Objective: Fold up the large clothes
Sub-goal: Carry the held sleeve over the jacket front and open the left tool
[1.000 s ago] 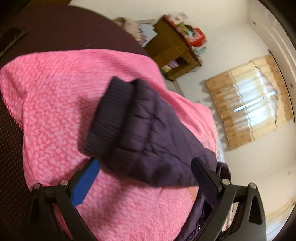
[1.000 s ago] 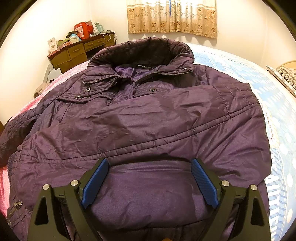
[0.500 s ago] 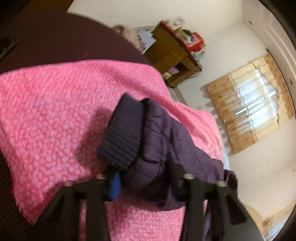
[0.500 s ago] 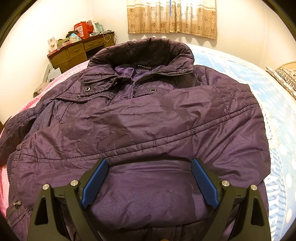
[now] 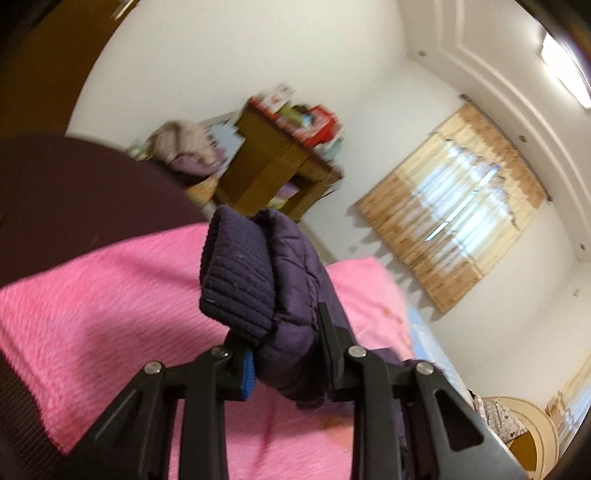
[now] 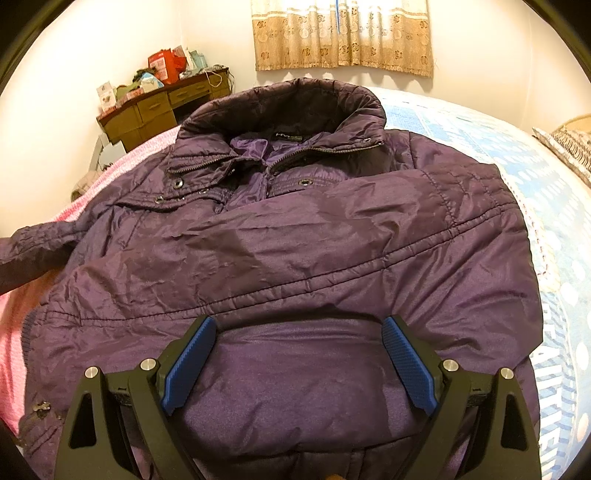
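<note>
We find a purple quilted jacket (image 6: 295,251) lying front-up on the bed (image 6: 546,192), collar toward the curtained window (image 6: 341,35), over a pink blanket (image 5: 110,317) on one side and a blue patterned cover on the other. One sleeve is already laid across the chest.

The left hand-held gripper (image 5: 284,354) is clenched on the other sleeve (image 5: 295,280) just behind its ribbed cuff (image 5: 236,273); its jaws have just been closing, and the padded fabric sits pinched between them. The cuff stands clear above the pink blanket, so we judge the sleeve to be lifted off the bed.

The right hand-held gripper (image 6: 295,350) stands released, jaws wide, over the lower front panel of the jacket. Whether its fingertips touch the cloth we cannot tell; nothing is pinched between them.

Step in hand, in our judgement: folding the second sleeve inward. The next move calls for carrying the cuff across the body and laying the sleeve flat on the chest beside the first, without dragging the shoulder out of line. The open gripper is well placed to steady the hem meanwhile. The slippery padding may spring back once let go.
</note>
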